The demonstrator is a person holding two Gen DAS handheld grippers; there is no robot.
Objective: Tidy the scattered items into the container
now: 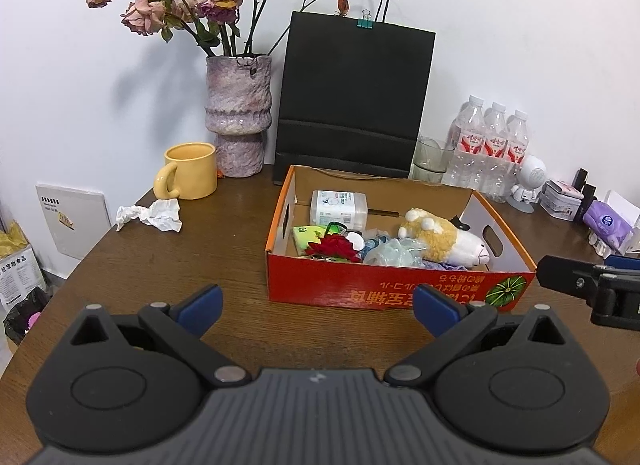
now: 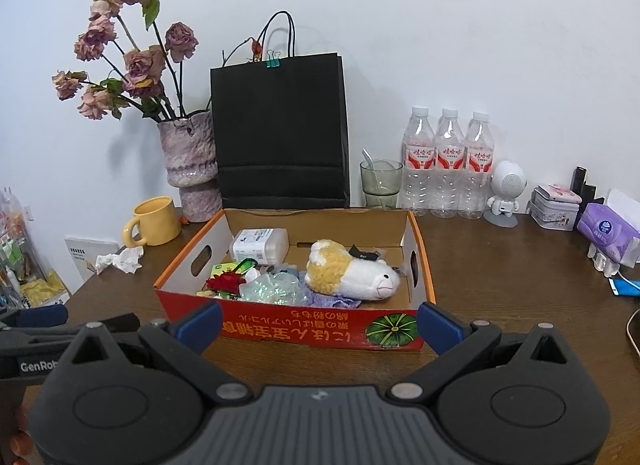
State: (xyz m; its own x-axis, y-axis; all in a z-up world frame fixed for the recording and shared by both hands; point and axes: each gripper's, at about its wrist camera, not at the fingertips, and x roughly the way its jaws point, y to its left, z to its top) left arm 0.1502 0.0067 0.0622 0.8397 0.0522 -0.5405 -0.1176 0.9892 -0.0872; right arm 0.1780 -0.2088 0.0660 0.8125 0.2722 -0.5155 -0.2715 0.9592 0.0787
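A red cardboard box (image 1: 400,287) (image 2: 288,329) stands on the brown table. It holds a plush sheep (image 1: 444,239) (image 2: 352,275), a white wipes pack (image 1: 338,207) (image 2: 260,245), a red flower (image 1: 334,249) (image 2: 226,283), a green packet (image 1: 308,235) and a clear plastic bag (image 1: 394,253) (image 2: 274,289). A crumpled white tissue (image 1: 152,215) (image 2: 122,259) lies on the table left of the box. My left gripper (image 1: 318,307) is open and empty in front of the box. My right gripper (image 2: 320,323) is open and empty at the box's front wall.
A yellow mug (image 1: 188,171) (image 2: 154,223), a vase of dried roses (image 1: 238,113) (image 2: 190,169), a black paper bag (image 1: 352,97) (image 2: 280,133), a glass (image 2: 380,183), three water bottles (image 2: 448,161), a small robot figure (image 2: 506,193) and tissue packs (image 2: 606,231) line the back.
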